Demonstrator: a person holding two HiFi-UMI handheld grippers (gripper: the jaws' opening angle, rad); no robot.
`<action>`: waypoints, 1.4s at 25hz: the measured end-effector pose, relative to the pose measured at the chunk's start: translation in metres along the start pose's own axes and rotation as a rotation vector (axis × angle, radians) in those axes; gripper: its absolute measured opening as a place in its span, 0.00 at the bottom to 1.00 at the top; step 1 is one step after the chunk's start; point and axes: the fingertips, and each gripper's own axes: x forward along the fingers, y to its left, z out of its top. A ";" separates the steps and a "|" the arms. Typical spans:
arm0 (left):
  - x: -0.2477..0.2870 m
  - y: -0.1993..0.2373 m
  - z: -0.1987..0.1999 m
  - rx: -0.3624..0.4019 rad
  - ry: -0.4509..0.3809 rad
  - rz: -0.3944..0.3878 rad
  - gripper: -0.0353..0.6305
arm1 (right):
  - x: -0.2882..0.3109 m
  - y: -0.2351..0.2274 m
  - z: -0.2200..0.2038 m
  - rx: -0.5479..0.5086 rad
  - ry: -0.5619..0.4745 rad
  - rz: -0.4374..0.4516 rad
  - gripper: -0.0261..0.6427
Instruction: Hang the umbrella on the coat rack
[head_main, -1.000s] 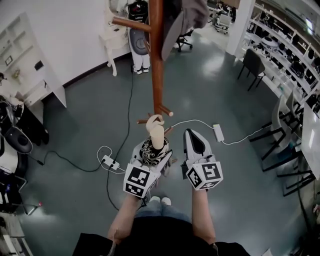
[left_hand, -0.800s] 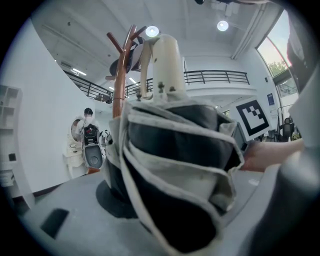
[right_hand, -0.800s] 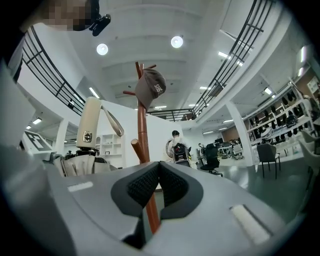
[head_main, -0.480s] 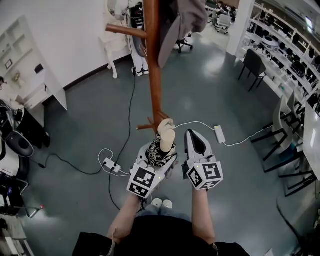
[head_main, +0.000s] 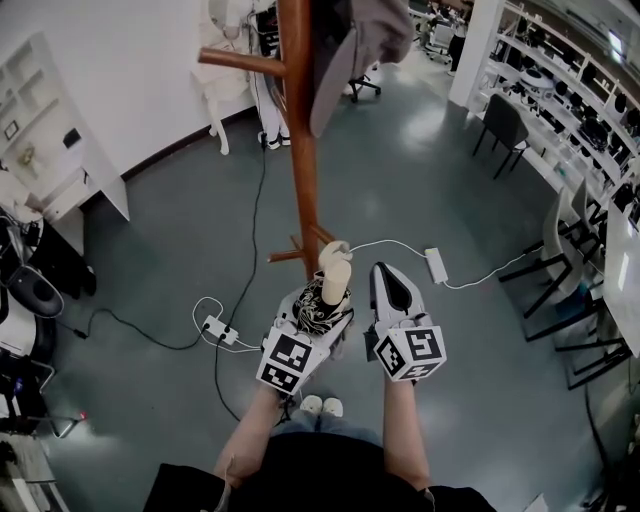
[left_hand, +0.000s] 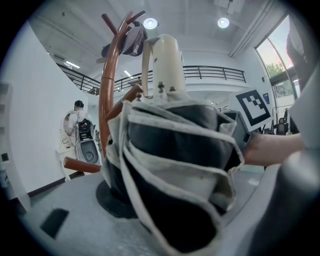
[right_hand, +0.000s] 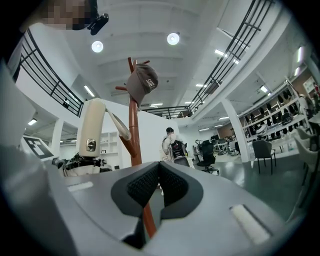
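Observation:
A folded black-and-white umbrella (head_main: 318, 303) with a cream handle (head_main: 336, 270) and a wrist strap (right_hand: 120, 126) sits upright in my left gripper (head_main: 316, 312), whose jaws are shut on its bundled canopy (left_hand: 170, 170). The handle's top is close to the low pegs (head_main: 300, 250) of the brown wooden coat rack (head_main: 300, 140), just in front of its pole. My right gripper (head_main: 391, 288) hangs beside the umbrella on the right, its black pads (right_hand: 145, 186) meeting with nothing between them. A grey cap (head_main: 352, 45) hangs on an upper peg.
Another upper peg (head_main: 235, 62) sticks out to the left. White cables and a power strip (head_main: 220, 326) lie on the grey floor around the rack's foot. Chairs and desks (head_main: 590, 250) stand at the right, white shelves (head_main: 50, 150) at the left. A person (right_hand: 172, 145) stands far behind the rack.
My left gripper has carried the umbrella a little to the right and nearer the rack's pole. The right gripper has stayed alongside it, still shut.

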 end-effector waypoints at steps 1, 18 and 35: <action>0.000 0.000 -0.002 -0.005 0.004 -0.002 0.51 | 0.000 0.000 0.000 0.002 0.002 -0.001 0.05; 0.006 0.027 -0.046 -0.097 0.048 0.031 0.51 | 0.006 0.006 -0.009 -0.011 0.026 0.001 0.05; 0.013 0.039 -0.082 -0.106 0.106 0.060 0.51 | 0.019 0.013 -0.014 -0.029 0.039 0.018 0.05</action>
